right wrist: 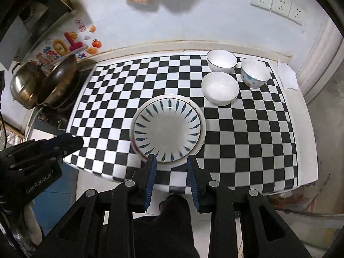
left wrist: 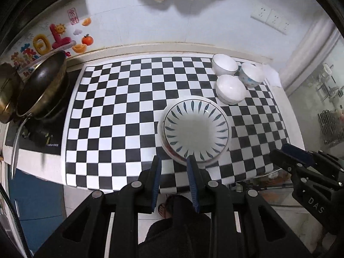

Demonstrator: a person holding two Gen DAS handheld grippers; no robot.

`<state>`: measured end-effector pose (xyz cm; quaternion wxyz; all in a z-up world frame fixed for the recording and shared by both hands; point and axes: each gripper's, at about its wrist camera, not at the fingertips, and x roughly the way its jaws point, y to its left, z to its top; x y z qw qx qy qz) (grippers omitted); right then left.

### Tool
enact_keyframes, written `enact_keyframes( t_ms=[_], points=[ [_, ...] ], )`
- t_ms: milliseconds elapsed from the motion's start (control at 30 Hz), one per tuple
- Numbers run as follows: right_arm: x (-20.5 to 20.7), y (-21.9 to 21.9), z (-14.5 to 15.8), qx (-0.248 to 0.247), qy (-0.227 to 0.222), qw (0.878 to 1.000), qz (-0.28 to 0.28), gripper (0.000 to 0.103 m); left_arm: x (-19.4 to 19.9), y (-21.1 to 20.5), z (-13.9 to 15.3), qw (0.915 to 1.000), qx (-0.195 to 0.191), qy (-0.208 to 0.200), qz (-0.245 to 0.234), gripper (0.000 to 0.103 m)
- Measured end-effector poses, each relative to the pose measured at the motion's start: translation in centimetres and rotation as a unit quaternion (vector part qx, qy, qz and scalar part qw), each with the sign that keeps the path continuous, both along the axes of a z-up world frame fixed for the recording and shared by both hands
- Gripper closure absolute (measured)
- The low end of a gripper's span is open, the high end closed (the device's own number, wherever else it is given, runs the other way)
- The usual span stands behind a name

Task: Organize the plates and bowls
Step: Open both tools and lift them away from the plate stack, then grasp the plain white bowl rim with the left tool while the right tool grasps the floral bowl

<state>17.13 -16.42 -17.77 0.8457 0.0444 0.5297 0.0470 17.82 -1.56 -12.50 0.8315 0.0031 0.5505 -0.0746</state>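
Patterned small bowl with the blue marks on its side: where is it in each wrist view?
Left wrist: patterned bowl, upper right, rightmost of the three bowls.
Right wrist: patterned bowl, upper right, again rightmost.
Shared landmark: blue-leaf plate, lower left of the bowls in both.

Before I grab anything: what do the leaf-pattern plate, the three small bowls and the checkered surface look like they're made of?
Leaf-pattern plate: glazed ceramic, probably; glossy, with painted blue strokes. It sits on another plate.
Three small bowls: likely glazed white porcelain, judging by their smooth sheen and thin rims.
Checkered surface: seemingly a printed vinyl or plastic covering; flat, faintly reflective.
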Motion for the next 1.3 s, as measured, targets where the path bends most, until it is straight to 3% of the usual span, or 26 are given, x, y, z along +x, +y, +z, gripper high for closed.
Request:
enact_keyframes(
  t_ms=[167, 233, 333, 667, 833, 1033, 1200, 1300],
  points=[
    [-3.2, 0.4, 1.8, -0.001, -0.020, 1.000, 0.001, 0.068, -2.7, 0.1, 1.7, 0.9998, -0.004, -0.022, 0.003, 0.078],
    [-4.0, 0.4, 2.3, 0.003, -0.028, 1.000, 0.002, 0.047, -3.5, -0.1, 2.2, 0.9994, -0.004, -0.034, 0.005, 0.072],
    [-4.8, 0.6, 2.8, 0.010, -0.034, 0.999, 0.006, 0.037, -4.1, -0.4, 2.5, 0.9992, -0.004, -0.039, 0.005, 0.070],
    [-4.2, -1.5, 3.7, 0.022, -0.052, 0.998, -0.012, 0.033, -3.5, -1.6, 2.5, 0.9993, 0.005, -0.037, 0.010, 0.070],
    [-1.1, -5.3, 2.6, 0.039, -0.048, 0.997, -0.039, 0.033, 1.1, -4.0, 1.4, 0.9997, 0.000, -0.018, 0.014, 0.070],
    [5.9, -13.4, -1.6, 0.046, -0.012, 0.995, -0.087, 0.033, 9.3, -7.2, -1.9, 0.9990, -0.028, 0.024, 0.026, 0.070],
    [13.0, -19.0, -6.7, 0.077, 0.033, 0.991, -0.106, 0.033, 17.8, -10.8, -7.2, 0.9949, -0.043, 0.088, 0.026, 0.070],
    [17.2, -21.2, -10.4, 0.103, 0.062, 0.987, -0.106, 0.036, 22.0, -12.8, -11.3, 0.9881, -0.058, 0.140, 0.026, 0.070]
  ],
)
